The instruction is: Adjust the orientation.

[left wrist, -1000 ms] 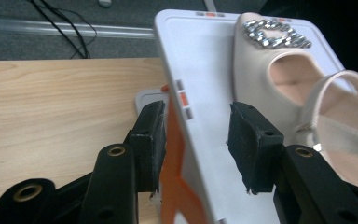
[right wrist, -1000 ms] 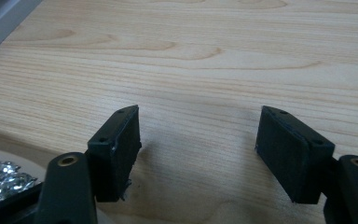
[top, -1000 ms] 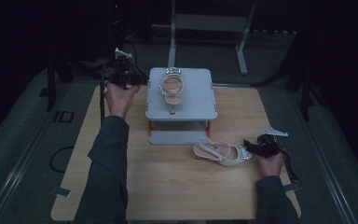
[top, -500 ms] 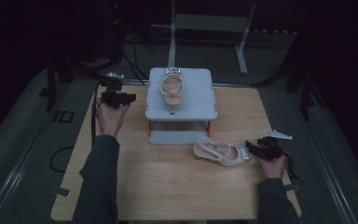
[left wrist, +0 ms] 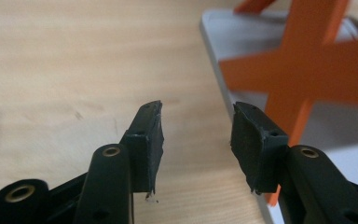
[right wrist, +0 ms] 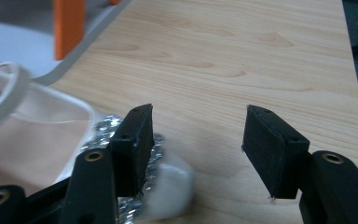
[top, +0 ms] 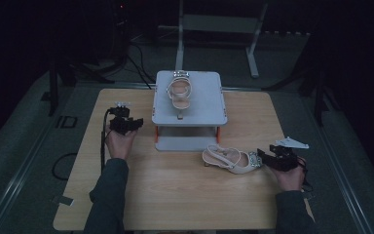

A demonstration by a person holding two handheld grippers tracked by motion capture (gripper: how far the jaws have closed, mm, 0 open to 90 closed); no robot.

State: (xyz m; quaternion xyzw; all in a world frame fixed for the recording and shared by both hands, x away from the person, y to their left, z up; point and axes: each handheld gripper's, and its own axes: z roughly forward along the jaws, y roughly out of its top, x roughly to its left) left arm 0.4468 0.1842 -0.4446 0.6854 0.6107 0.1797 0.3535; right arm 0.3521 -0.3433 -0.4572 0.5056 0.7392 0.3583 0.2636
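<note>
Left tongs [top: 126, 123] dropped tableward; right tongs [top: 268, 157] narrowing, empty.

Grey two-tier stand [top: 202, 105] on wooden table [top: 175, 190]

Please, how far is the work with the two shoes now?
Done: one shoe stands on top of the grey stand. In hand: the right gripper, jaws open, is at the toe of the second shoe on the table, not gripping it. Left: grasping and placing it. The left gripper is open, holding nothing.
</note>
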